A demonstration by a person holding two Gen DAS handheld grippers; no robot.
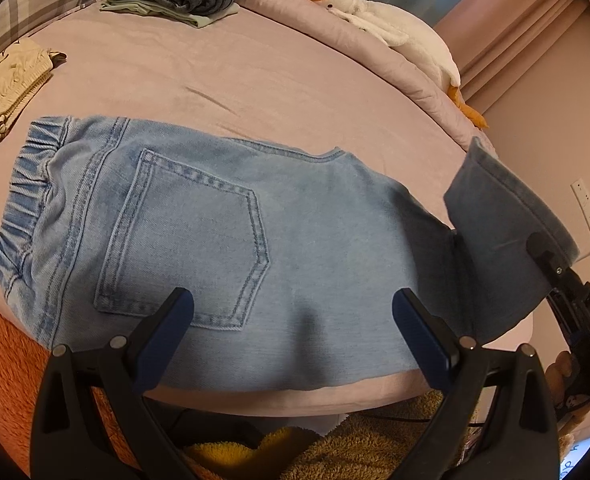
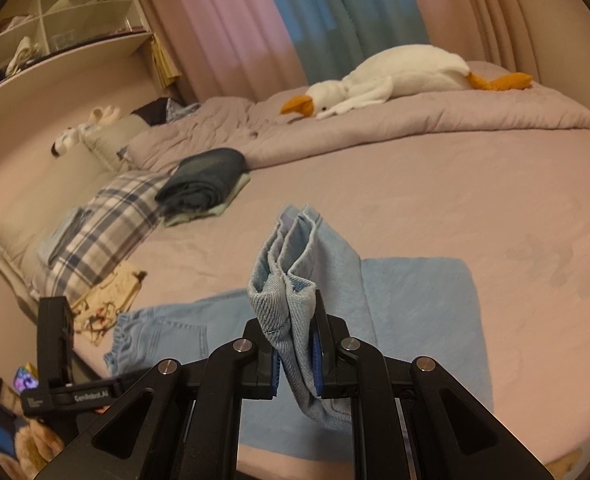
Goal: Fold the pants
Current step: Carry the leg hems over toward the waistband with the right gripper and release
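The right gripper [image 2: 295, 356] is pinching the lifted pant hems [image 2: 285, 280]; the left gripper [image 1: 293, 320] is hovering spread wide over the jeans [image 1: 199, 236].

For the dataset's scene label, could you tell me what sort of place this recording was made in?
Most likely a bedroom at home. The jeans lie on a bed with a plaid pillow, a plush goose rests on the duvet, and curtains hang behind.

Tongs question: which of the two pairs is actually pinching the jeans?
The right tongs, shut on the raised leg end of the light blue jeans. The left tongs hover open above them.
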